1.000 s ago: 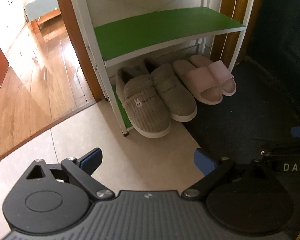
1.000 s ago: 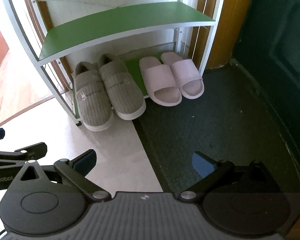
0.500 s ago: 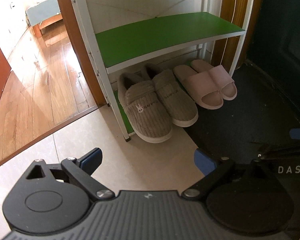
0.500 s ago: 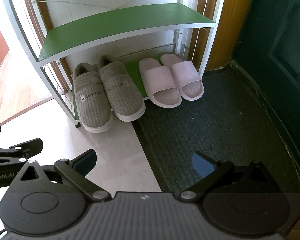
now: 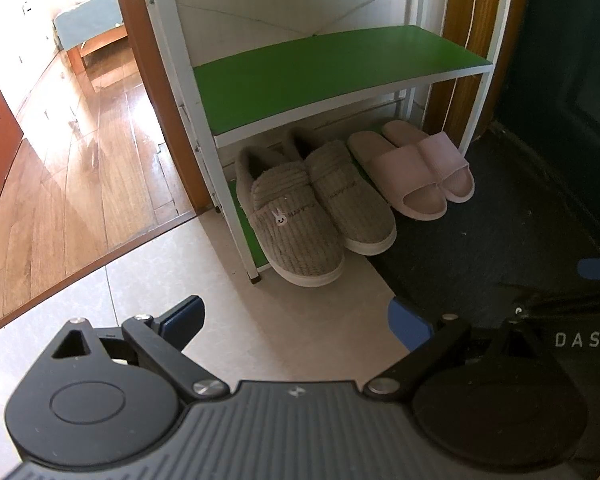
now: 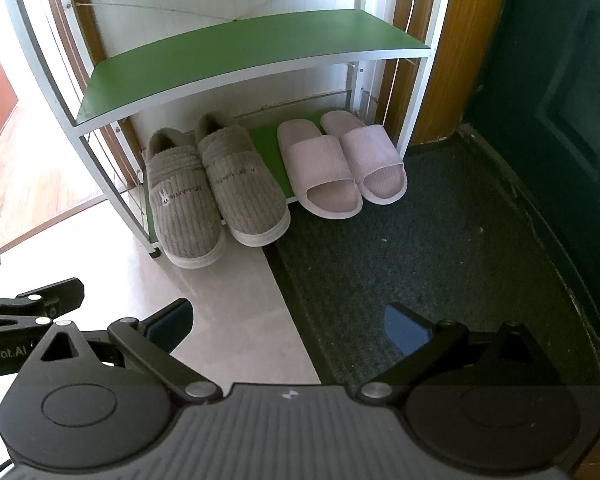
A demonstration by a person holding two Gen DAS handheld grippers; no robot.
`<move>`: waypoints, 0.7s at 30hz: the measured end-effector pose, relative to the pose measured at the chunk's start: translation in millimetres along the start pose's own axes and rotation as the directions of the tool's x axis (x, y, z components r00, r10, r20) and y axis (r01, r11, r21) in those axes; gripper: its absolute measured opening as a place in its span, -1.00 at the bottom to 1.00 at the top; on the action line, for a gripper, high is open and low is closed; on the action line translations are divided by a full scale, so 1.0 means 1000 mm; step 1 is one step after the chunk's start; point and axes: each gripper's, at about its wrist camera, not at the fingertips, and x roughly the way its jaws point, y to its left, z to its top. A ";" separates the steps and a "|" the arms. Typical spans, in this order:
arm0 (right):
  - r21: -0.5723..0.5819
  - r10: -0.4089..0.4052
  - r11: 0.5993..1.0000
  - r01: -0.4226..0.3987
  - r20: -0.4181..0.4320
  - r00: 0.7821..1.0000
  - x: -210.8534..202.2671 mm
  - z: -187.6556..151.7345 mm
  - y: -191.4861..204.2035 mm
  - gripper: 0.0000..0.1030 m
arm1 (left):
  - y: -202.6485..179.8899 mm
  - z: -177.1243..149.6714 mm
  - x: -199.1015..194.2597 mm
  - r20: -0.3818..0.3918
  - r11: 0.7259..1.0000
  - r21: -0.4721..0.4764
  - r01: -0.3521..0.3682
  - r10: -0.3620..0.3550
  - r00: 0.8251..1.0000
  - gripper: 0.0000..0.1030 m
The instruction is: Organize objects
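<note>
A pair of grey corduroy slippers [image 5: 312, 208] [image 6: 212, 196] sits on the bottom green tier of a white-framed shoe rack [image 5: 332, 80] [image 6: 236, 60], toes sticking out over the floor. Beside them on the right lies a pair of pink slide sandals [image 5: 416, 172] [image 6: 340, 168], also on that tier. My left gripper [image 5: 296, 320] hangs open over the pale tile, well short of the grey slippers, holding nothing. My right gripper [image 6: 288, 324] is open too, above the edge of the dark mat, empty. Each gripper shows at the side of the other's view.
A dark green doormat [image 6: 440, 248] covers the floor on the right, bounded by a dark green door [image 6: 560, 80]. Pale tile [image 5: 228, 300] lies on the left. A wooden floor [image 5: 72, 168] runs through a doorway further left. The rack's upper green shelf holds nothing.
Both grippers have drawn back and up a little from the rack, so the shoes sit slightly farther off. Jaws stayed open; the shoes have not moved.
</note>
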 end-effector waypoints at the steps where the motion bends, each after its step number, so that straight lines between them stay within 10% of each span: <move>1: -0.002 0.001 1.000 -0.001 0.000 1.000 0.000 0.000 0.000 1.00 | 0.000 0.000 0.000 0.000 1.000 -0.001 0.001 -0.001 1.000 0.90; 21: 0.007 -0.016 1.000 0.015 0.014 1.000 0.001 0.003 -0.003 1.00 | 0.001 -0.001 0.000 -0.008 1.000 -0.010 -0.005 0.005 1.000 0.90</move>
